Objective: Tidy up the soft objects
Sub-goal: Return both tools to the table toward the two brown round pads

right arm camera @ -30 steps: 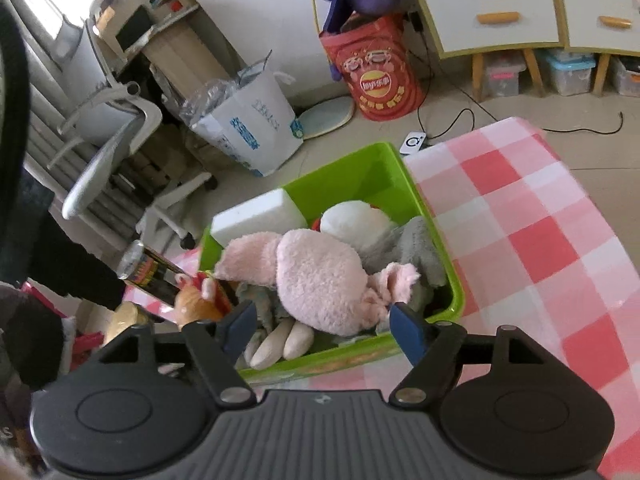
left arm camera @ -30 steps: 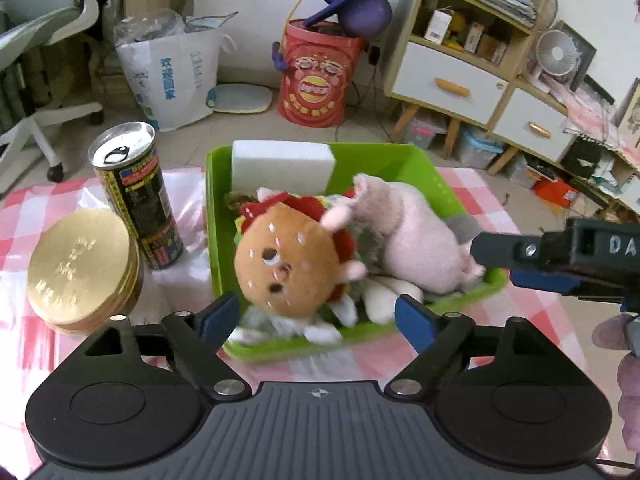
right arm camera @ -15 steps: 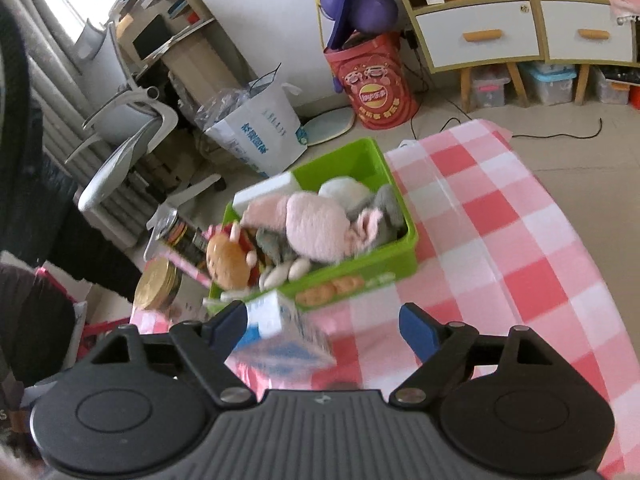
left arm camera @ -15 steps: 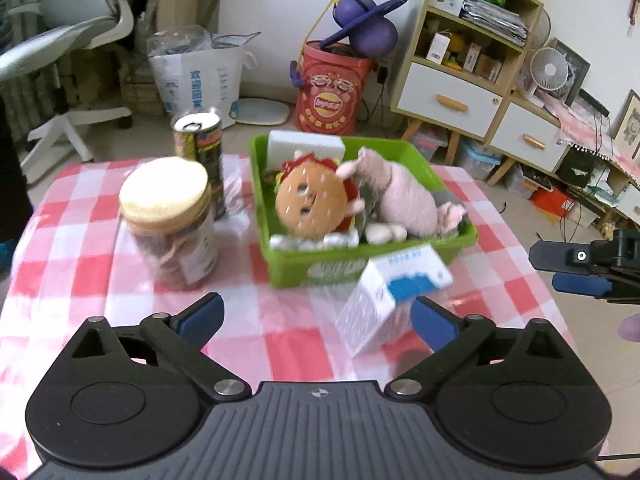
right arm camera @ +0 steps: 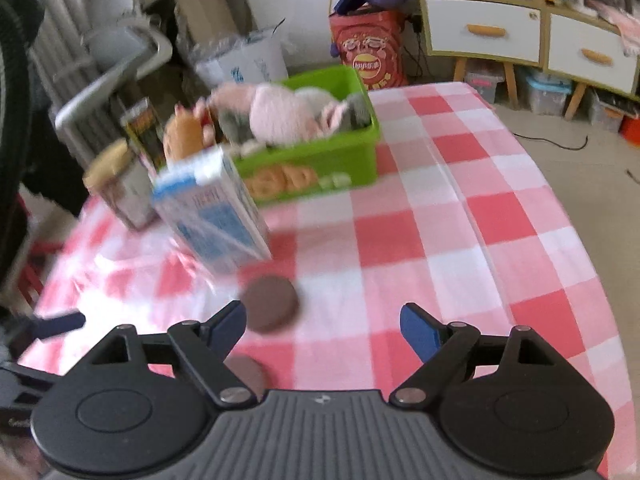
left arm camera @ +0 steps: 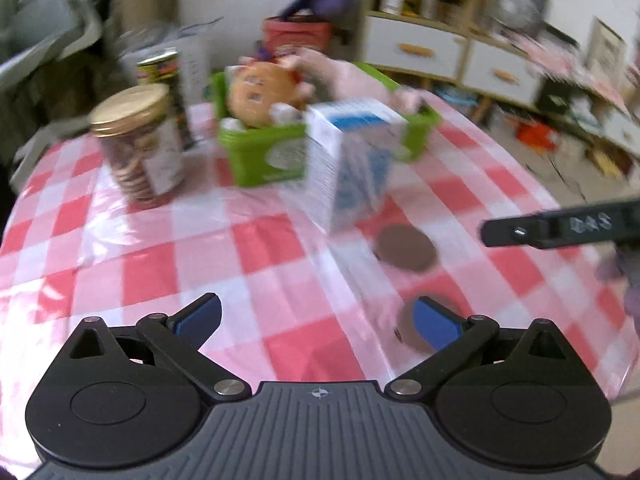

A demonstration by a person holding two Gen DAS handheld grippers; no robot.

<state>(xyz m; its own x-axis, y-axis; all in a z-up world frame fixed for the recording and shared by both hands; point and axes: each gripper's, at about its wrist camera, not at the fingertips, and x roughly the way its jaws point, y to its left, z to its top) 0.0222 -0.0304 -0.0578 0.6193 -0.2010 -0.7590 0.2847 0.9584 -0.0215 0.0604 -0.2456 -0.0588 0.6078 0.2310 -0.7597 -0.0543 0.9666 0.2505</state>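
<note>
My fingers (left arm camera: 198,317) on both grippers spread wide, empty; the green bin (right arm camera: 320,160) of plush toys (right arm camera: 280,114) sits well ahead, beyond the blue-white carton (right arm camera: 212,208).

One green bin (left arm camera: 264,156) stands on the table (left arm camera: 224,248). At least two plush toys show in it: a tan round-faced one (left arm camera: 256,94) and a pink one (right arm camera: 280,114); more soft things lie blurred under them, too unclear to count. One blue-and-white carton (left arm camera: 352,164), one jar (left arm camera: 140,144) with a gold lid and one can (left arm camera: 164,80) stand outside the bin. Two brown discs (right arm camera: 271,307) lie on the cloth. Two tongs (left arm camera: 316,320) (right arm camera: 322,326) are in view.
</note>
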